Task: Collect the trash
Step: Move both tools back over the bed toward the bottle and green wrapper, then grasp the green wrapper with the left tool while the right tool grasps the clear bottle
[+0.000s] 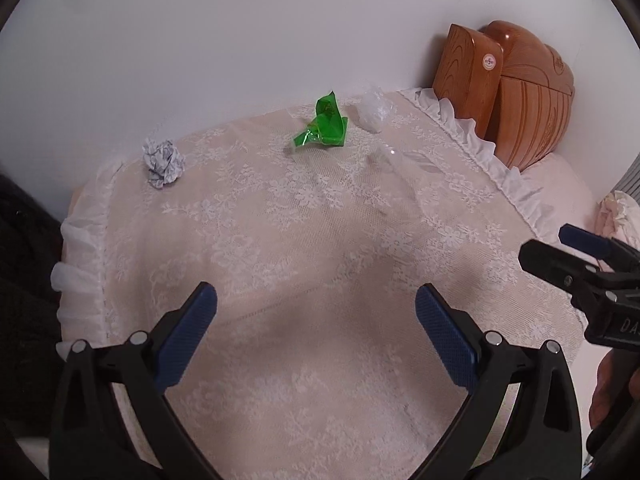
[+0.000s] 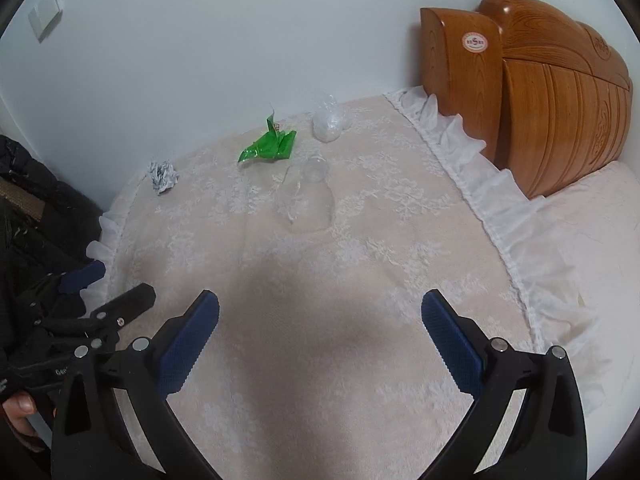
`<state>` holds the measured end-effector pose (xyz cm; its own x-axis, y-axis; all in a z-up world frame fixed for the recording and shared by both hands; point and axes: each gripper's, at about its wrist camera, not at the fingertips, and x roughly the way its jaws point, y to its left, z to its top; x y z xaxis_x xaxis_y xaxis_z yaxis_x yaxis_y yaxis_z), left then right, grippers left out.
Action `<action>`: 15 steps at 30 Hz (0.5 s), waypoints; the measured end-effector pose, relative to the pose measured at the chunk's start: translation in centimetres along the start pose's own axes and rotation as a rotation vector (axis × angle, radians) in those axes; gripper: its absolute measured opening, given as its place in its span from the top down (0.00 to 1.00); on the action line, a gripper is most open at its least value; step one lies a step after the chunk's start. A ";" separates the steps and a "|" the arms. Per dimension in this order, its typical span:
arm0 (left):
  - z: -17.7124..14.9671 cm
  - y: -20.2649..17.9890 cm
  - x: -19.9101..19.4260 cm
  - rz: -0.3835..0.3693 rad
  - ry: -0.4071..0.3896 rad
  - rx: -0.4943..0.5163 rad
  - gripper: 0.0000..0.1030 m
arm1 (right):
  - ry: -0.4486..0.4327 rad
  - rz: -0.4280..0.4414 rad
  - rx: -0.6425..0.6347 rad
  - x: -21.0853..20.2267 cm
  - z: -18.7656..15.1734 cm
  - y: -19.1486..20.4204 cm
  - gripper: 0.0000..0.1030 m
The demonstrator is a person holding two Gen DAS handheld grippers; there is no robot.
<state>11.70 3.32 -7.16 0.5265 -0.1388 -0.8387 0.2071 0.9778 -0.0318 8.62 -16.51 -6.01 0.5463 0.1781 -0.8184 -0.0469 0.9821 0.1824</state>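
Both grippers, left [image 1: 316, 320] and right [image 2: 320, 328], are released and empty above the table [image 1: 280, 240], probably ready for the wrapper [image 1: 322, 126].

A lace cover [image 1: 304, 264] with a floral pattern was spread over the surface, edged by a white ruffled trim [image 1: 476, 136] along its right side and far-left corner. A carved wooden headboard [image 2: 560, 92] was stood against the white wall [image 2: 240, 40], bearing a round red-and-white sticker [image 2: 473, 42]. Pale pink bedding [image 1: 560, 184] was seen beyond the ruffle. A white wall switch [image 2: 45, 16] was mounted at upper left, and dark fabric [image 2: 32, 208] was bunched at the left edge.
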 end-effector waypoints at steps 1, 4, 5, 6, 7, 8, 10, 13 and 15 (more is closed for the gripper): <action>0.8 0.2 0.9 0.004 0.002 0.015 0.08 | 0.005 0.001 -0.001 0.8 0.8 0.3 0.02; 2.8 1.3 3.2 -0.003 0.002 0.031 0.08 | 0.035 -0.014 -0.005 4.5 4.3 1.4 0.02; 3.4 1.6 3.8 -0.009 -0.001 0.035 0.08 | 0.048 -0.024 -0.002 5.9 5.3 1.4 0.02; 4.0 1.9 4.5 -0.014 -0.004 0.039 0.08 | 0.063 -0.027 0.000 7.4 6.4 1.5 0.02; 4.5 2.3 5.2 -0.017 -0.006 0.045 0.08 | 0.075 -0.031 0.001 8.5 7.1 1.5 0.02; 5.0 2.5 5.9 -0.017 -0.007 0.052 0.08 | 0.102 -0.049 -0.002 10.4 8.0 1.6 0.02; 5.8 2.9 7.2 -0.016 -0.004 0.065 0.08 | 0.132 -0.064 -0.008 12.5 8.8 1.6 0.02; 6.7 3.3 8.9 -0.012 0.003 0.085 0.08 | 0.188 -0.106 -0.009 15.6 9.2 1.4 0.03; 7.2 3.4 9.7 -0.011 0.006 0.096 0.08 | 0.212 -0.109 0.001 16.5 9.0 1.0 0.13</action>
<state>23.47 4.18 -11.42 0.5189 -0.1480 -0.8419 0.2907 0.9568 0.0109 25.14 -13.15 -14.40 0.3607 0.0804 -0.9292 0.0030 0.9962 0.0874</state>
